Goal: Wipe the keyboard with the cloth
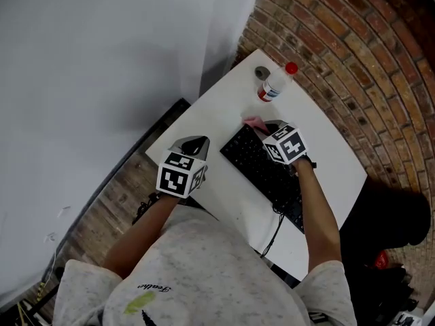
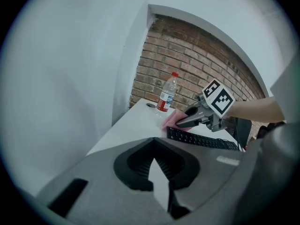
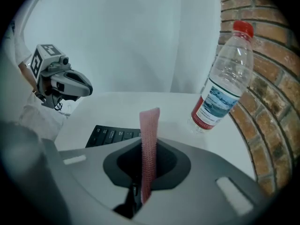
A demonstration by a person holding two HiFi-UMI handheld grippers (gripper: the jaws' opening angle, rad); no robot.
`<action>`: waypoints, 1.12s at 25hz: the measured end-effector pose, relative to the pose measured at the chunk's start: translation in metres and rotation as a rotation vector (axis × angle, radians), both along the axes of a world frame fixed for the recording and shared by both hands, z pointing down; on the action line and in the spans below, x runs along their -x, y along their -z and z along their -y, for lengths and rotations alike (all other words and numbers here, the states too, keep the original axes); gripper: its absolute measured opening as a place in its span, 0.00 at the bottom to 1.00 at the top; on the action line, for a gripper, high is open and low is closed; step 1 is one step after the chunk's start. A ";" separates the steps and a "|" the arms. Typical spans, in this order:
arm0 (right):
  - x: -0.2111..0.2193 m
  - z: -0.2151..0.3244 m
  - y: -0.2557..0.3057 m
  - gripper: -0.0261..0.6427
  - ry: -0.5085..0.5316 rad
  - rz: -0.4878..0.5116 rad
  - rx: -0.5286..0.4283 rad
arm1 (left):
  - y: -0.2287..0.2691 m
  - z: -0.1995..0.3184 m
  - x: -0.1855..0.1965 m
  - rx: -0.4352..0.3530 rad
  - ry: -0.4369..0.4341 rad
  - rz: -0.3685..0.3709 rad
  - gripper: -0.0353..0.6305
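The black keyboard [image 1: 262,172] lies slantwise on the white table [image 1: 326,134]. My right gripper [image 1: 264,128] hovers at the keyboard's far end, shut on a pink cloth [image 1: 253,122]. In the right gripper view the cloth [image 3: 150,123] sticks up as a narrow strip out of the gripper [image 3: 149,143], with the keyboard [image 3: 112,135] below. My left gripper [image 1: 196,142] hangs at the table's left edge beside the keyboard, its tips together and holding nothing. The left gripper view shows that gripper [image 2: 154,159] pointed at the keyboard [image 2: 201,139], the cloth [image 2: 172,121] and the right gripper [image 2: 180,124].
A clear water bottle [image 1: 275,83] with a red cap stands at the table's far end, also seen close by in the right gripper view as the bottle [image 3: 222,86]. A small grey lid [image 1: 262,73] lies next to it. The keyboard cable [image 1: 275,226] runs off the near edge. A white wall is at left.
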State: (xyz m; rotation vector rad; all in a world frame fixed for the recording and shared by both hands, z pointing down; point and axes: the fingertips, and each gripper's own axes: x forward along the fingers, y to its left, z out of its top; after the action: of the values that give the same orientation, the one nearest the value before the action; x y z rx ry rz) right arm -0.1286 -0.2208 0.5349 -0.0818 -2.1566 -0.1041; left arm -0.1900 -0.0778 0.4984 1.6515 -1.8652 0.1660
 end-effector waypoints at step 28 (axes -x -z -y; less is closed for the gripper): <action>0.020 -0.065 -0.004 0.07 0.501 -0.083 -0.196 | 0.001 -0.048 0.006 -0.003 0.137 0.006 0.04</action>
State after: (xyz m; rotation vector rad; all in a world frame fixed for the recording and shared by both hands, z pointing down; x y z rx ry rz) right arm -0.1486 -0.1556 0.5385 -0.5024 -1.9897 -0.5882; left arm -0.1955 -0.0296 0.4975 1.5198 -1.9764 0.1109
